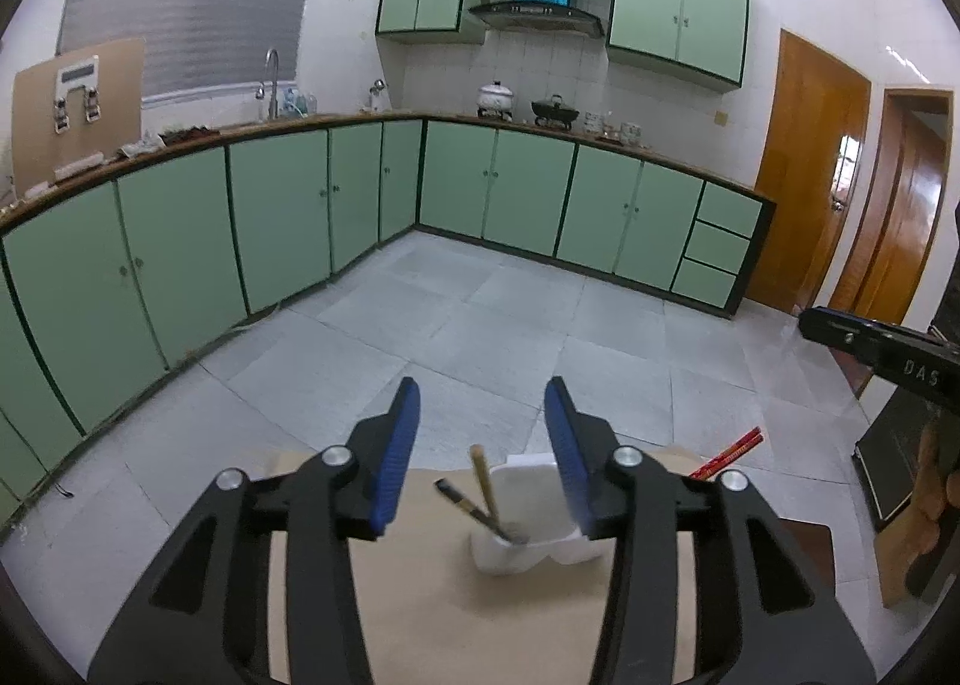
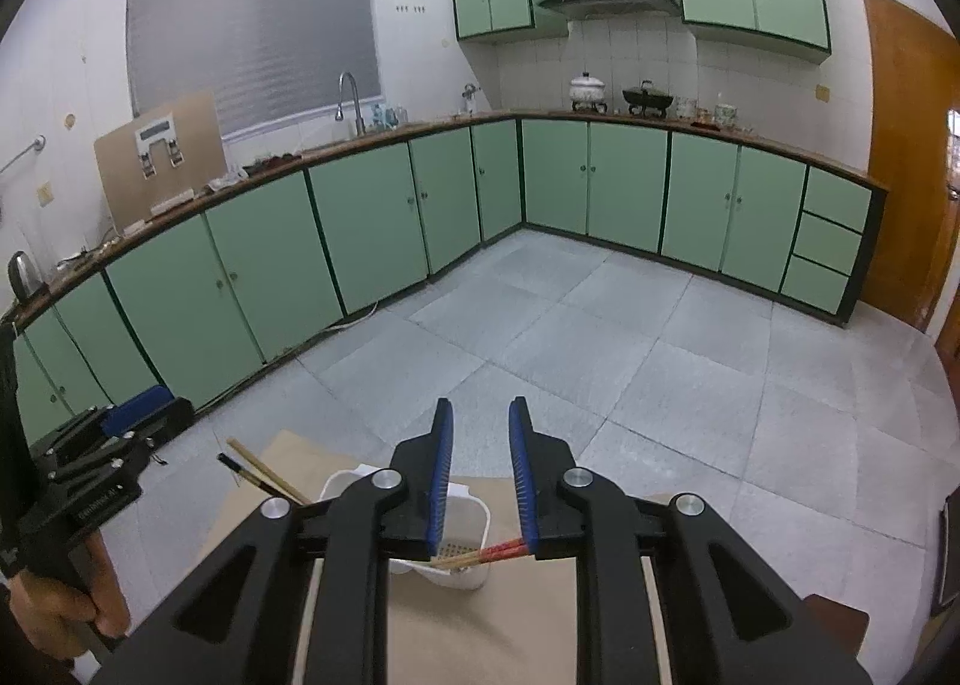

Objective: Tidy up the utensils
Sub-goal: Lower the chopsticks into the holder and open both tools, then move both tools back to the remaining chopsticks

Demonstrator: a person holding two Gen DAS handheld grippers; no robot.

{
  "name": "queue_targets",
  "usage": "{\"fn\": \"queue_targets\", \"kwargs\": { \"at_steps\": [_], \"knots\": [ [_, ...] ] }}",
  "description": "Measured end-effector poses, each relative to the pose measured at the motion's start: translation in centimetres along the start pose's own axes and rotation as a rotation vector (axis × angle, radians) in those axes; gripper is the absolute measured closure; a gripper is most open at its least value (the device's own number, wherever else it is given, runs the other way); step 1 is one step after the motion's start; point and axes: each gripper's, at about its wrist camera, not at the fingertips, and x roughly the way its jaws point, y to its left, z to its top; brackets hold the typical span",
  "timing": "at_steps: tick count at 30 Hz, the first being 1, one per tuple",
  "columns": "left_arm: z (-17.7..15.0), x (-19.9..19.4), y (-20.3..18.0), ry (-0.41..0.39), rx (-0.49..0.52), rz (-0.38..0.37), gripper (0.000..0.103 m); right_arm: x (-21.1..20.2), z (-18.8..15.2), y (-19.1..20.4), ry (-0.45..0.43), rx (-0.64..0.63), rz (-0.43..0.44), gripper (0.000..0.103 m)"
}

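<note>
A white utensil holder (image 1: 528, 511) stands on a tan table (image 1: 420, 595). A bamboo chopstick (image 1: 483, 484) and a dark-handled utensil (image 1: 465, 505) lean in it. My left gripper (image 1: 483, 403) is open and empty, just above the holder. A pair of red chopsticks (image 1: 729, 454) shows to its right. In the right wrist view my right gripper (image 2: 480, 427) is open, and the red chopsticks (image 2: 492, 554) lie between its fingers low down, tips over the holder (image 2: 462, 541). The jaws do not clamp them. The leaning utensils (image 2: 264, 475) show at the left.
Green kitchen cabinets (image 1: 270, 205) run along the far walls across a grey tiled floor (image 1: 480, 325). Wooden doors (image 1: 804, 169) stand at the right. The right gripper's body (image 1: 882, 349) shows at the right edge, and the left gripper's body (image 2: 90, 457) at the left.
</note>
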Motion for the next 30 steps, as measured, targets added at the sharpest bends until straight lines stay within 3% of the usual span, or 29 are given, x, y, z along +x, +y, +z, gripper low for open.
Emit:
{"fn": "queue_targets", "kwargs": {
  "at_steps": [6, 10, 13, 16, 19, 24, 27, 30],
  "knots": [
    [-1.6, -5.6, 0.8, -0.051, 0.026, -0.008, 0.043, -5.5, -1.5, -0.1, -0.066, 0.005, 0.026, 0.082],
    [-5.2, -10.1, 0.6, -0.105, 0.080, 0.009, 0.034, -10.2, -5.5, -0.2, -0.120, -0.003, 0.045, 0.078],
    [-10.6, -13.7, 0.1, -0.124, 0.112, 0.006, 0.026, -13.1, -11.0, 0.0, -0.135, -0.013, 0.054, 0.075],
    [-16.6, -16.0, -0.4, -0.089, 0.111, -0.012, 0.025, -15.1, -18.6, 0.9, -0.112, -0.040, 0.050, 0.075],
    [-22.8, -17.8, -0.4, -0.026, 0.051, -0.035, 0.024, -16.1, -26.1, 1.5, -0.042, -0.013, 0.062, 0.075],
    [-30.3, -21.1, -1.6, -0.033, 0.070, -0.007, 0.024, -16.1, -37.2, 4.8, 0.086, -0.024, 0.067, 0.075],
    [-33.7, -21.8, -2.1, -0.003, 0.056, -0.039, 0.025, -16.2, -41.5, 7.2, 0.135, -0.067, 0.079, 0.075],
    [-37.2, -21.9, -3.3, 0.058, 0.102, -0.071, 0.027, -16.8, -43.0, 7.5, 0.145, -0.054, 0.064, 0.075]
  ]
}}
